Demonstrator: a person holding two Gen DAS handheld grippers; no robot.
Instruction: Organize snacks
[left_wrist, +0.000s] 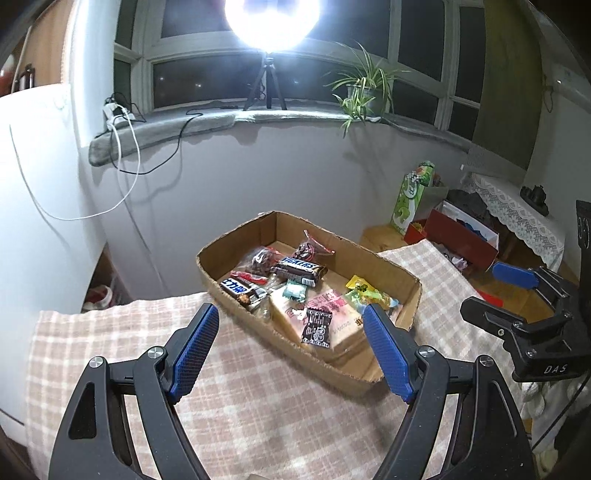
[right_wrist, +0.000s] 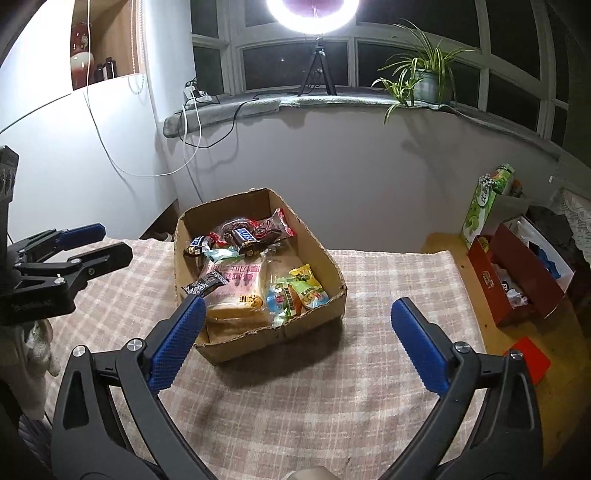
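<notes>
A shallow cardboard box (left_wrist: 391, 266) (right_wrist: 332, 269) sits on the checked tablecloth (left_wrist: 258, 406) (right_wrist: 332, 406). It holds several snacks: a Snickers bar (left_wrist: 300, 268) (right_wrist: 246, 235), a pink bread pack (left_wrist: 328, 314) (right_wrist: 240, 291), a small black sachet (left_wrist: 316, 328) (right_wrist: 205, 283), yellow-green candy packs (left_wrist: 365, 291) (right_wrist: 303, 291) and red-wrapped sweets (left_wrist: 258, 260). My left gripper (left_wrist: 291, 317) is open and empty, just in front of the box. My right gripper (right_wrist: 299, 314) is open and empty, at the box's near edge. The right gripper shows at the right of the left wrist view (left_wrist: 517, 295), the left one at the left of the right wrist view (right_wrist: 88, 243).
A red carton of odds and ends (right_wrist: 517, 288) and a green bag (right_wrist: 484, 206) stand on the wooden surface to the right of the cloth. A ring light on a tripod (right_wrist: 317, 55) and a potted plant (right_wrist: 424, 81) stand on the windowsill behind. White cables hang down the wall at left.
</notes>
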